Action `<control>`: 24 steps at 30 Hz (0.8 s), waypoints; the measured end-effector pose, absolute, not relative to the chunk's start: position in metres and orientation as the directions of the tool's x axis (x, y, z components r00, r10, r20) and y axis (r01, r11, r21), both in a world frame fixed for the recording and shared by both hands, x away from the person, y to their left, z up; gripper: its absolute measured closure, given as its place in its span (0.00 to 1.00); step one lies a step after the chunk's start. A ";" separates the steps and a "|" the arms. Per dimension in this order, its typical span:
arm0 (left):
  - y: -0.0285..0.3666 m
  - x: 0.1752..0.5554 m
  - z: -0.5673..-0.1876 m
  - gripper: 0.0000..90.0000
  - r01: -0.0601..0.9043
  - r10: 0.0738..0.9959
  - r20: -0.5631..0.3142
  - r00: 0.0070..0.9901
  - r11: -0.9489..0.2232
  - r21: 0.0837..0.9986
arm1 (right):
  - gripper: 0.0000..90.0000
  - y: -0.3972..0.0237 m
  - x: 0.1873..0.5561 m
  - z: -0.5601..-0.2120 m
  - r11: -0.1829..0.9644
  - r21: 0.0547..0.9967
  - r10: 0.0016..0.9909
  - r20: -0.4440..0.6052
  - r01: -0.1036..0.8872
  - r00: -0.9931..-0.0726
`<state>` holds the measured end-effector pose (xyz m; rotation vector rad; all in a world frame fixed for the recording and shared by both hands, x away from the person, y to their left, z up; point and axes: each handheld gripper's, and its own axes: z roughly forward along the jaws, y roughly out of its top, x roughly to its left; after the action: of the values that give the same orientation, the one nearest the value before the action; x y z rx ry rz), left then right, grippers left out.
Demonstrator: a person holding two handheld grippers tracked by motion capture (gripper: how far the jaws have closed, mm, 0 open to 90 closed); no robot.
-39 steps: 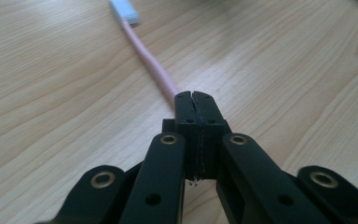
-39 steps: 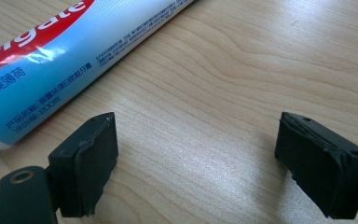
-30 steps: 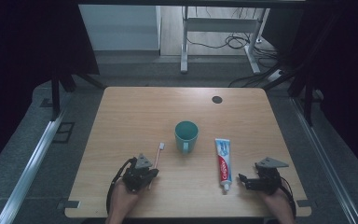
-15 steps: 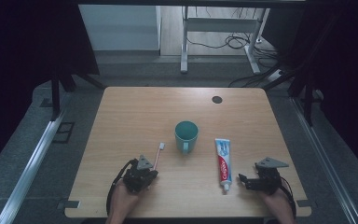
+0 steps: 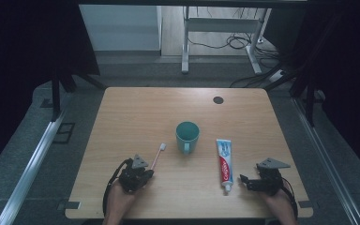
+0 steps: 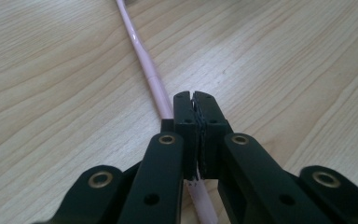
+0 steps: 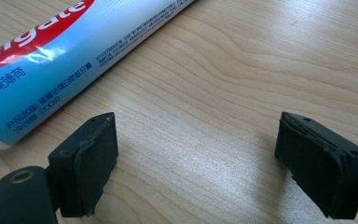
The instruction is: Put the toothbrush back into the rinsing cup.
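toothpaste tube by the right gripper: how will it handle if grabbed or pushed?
The toothpaste tube lies flat, so probably slides rather than rolls. Its glossy skin may slip or dent under the pads. The capped near end looks like the firmer grab.

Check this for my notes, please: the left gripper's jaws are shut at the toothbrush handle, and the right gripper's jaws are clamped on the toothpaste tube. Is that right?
Not quite. The left gripper is shut at the toothbrush handle, but the right gripper is not clamped on the toothpaste tube. The right gripper view shows its jaws standing wide apart over bare table, with the tube lying beside them, untouched.
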<state>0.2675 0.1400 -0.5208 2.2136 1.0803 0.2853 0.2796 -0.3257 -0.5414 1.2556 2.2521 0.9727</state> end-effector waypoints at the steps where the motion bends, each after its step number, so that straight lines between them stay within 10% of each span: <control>1: 0.141 0.268 -0.521 0.98 0.628 0.768 -0.085 0.634 -0.447 0.637 | 0.14 -0.326 0.280 -0.541 0.361 0.727 0.850 0.002 0.584 -0.527; 24: 0.159 0.273 -0.525 0.98 0.660 0.800 -0.092 0.593 -0.418 0.624 | 0.14 -0.326 0.280 -0.541 0.360 0.727 0.850 0.002 0.584 -0.527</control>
<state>0.2734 0.1593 -0.5250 2.1979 1.1517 0.2915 0.2796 -0.3257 -0.5414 1.2556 2.2522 0.9728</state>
